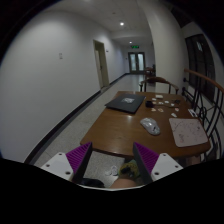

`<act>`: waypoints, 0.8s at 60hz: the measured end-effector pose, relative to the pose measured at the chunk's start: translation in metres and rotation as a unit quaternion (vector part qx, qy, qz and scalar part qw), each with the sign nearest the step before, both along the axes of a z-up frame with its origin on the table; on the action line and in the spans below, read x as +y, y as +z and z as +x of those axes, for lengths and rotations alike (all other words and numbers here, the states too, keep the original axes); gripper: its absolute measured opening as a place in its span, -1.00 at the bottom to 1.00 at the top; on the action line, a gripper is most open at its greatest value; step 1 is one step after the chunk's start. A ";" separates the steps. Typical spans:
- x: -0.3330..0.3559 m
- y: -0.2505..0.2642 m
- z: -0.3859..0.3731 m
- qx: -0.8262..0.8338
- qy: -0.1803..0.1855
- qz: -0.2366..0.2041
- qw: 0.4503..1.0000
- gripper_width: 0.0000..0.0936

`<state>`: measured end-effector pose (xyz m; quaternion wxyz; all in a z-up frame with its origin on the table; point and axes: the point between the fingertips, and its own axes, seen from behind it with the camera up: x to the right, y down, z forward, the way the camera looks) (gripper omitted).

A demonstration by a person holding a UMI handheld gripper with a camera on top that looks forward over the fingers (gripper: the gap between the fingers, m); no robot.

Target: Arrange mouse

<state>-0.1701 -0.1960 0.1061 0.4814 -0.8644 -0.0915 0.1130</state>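
Observation:
A grey-white mouse [150, 125] lies on the wooden table [120, 128], well beyond my fingers and a little to the right. My gripper [112, 160] is high above the near end of the table, with the purple pads [78, 158] wide apart and nothing held. Below the gap between the fingers lie a pale sheet [100, 168] and a small dark yellowish thing [128, 170] that I cannot identify.
A closed dark laptop [125, 102] lies beyond the mouse. A white printed sheet [187, 130] lies to the right of the mouse. Small items and chairs [160, 85] are at the table's far end. A railing [205, 85] runs along the right; a corridor leads to doors [135, 60].

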 end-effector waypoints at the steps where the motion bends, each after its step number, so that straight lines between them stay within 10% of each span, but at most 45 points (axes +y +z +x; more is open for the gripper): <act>1: 0.001 0.000 0.001 -0.001 0.001 0.001 1.000 0.78; 48: 0.251 -0.125 0.147 -0.068 -0.077 -0.066 0.992 0.70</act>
